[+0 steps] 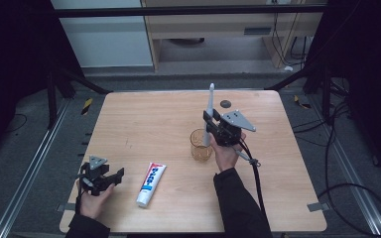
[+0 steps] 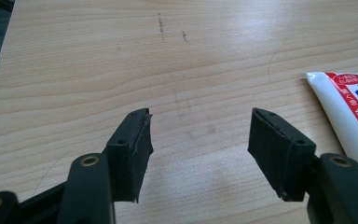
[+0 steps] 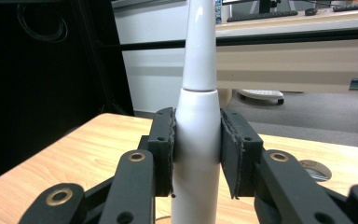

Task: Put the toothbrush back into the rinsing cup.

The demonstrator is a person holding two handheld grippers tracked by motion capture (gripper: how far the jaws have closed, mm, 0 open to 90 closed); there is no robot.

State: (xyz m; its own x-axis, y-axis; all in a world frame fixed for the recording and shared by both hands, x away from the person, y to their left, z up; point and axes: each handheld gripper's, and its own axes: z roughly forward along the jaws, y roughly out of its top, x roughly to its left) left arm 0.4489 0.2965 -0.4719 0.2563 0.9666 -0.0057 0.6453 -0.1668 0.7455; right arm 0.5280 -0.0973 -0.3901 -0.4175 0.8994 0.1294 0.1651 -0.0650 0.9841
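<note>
Item 1: electric toothbrush (image 1: 209, 116), white, upright. My right tongs (image 1: 209, 130) grip its thick body from both sides, pads pressed flat against it (image 3: 167, 154), head pointing up. I judge it is kept vertical so its base can go straight down into the cup.

Item 2: cup (image 1: 201, 145), clear amber, standing on the desk (image 1: 168, 109) directly under the toothbrush; the handle's lower end appears to sit at or just inside its rim, whether it touches I cannot tell.

Item 3: toothpaste tube (image 1: 151, 184), lying flat on the desk, well apart from the cup.

Item 4: my left tongs (image 1: 108, 179), spread wide, holding nothing, low over bare wood; the tube (image 2: 349, 112) lies just beside them, to the right, likely parked ready for it.
</note>
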